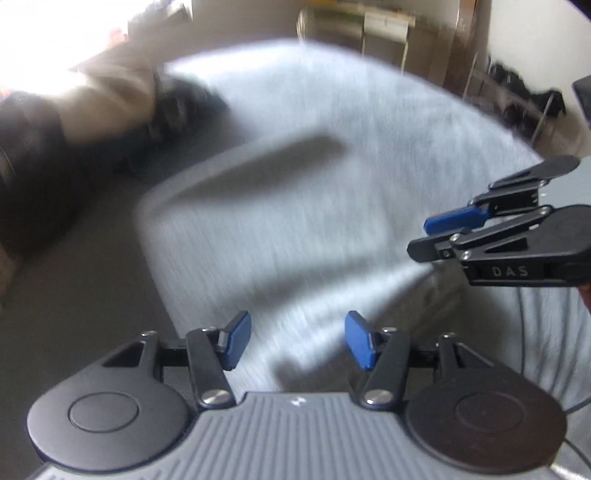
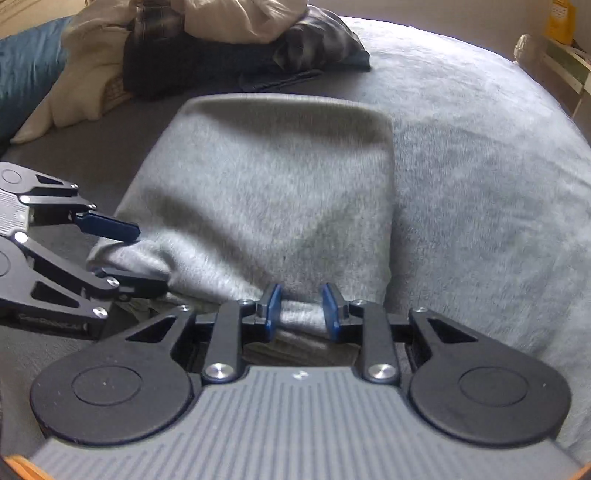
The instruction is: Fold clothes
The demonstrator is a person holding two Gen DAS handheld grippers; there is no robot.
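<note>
A folded light grey garment (image 2: 266,192) lies on a grey blanket (image 2: 480,184) on a bed. My right gripper (image 2: 301,308) has its blue pads around the garment's near edge, with a bunch of grey cloth between them. My left gripper (image 1: 297,339) is open and empty above the garment (image 1: 277,229), and the left wrist view is blurred by motion. In the right wrist view the left gripper (image 2: 144,254) is at the left, open around the garment's left corner. In the left wrist view the right gripper (image 1: 432,236) is at the right, on the cloth.
A pile of dark and beige clothes (image 2: 207,48) lies at the back of the bed, also in the left wrist view (image 1: 92,110). A blue pillow (image 2: 26,66) is at the far left. Shelves and furniture (image 1: 388,33) stand beyond the bed.
</note>
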